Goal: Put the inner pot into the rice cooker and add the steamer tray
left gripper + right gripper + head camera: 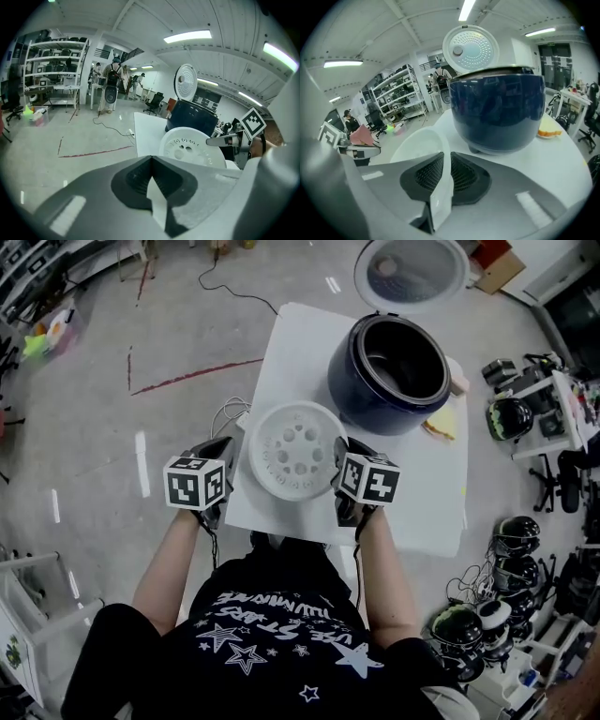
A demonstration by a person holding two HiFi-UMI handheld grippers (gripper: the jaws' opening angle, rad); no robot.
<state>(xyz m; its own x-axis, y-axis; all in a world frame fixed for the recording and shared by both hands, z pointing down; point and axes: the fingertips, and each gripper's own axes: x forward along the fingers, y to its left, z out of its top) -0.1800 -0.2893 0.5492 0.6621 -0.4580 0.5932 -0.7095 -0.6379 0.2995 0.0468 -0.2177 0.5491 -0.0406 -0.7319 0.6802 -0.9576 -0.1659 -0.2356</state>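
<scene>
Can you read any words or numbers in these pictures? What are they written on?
Shirt: white letters among stars, upside down, too blurred to read.
Cubes on left gripper and right gripper: black-and-white squares, no words.
Rice cooker, steamer tray: no text visible.

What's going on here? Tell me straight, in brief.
A person holds a white round perforated plastic steamer tray by its rim, the left gripper and right gripper each shut on one side. The tray is at the near edge of the white table. Beyond it stands the dark blue rice cooker, its round lid open; a pot seems to sit inside. The tray is not yet in the cooker.
</scene>
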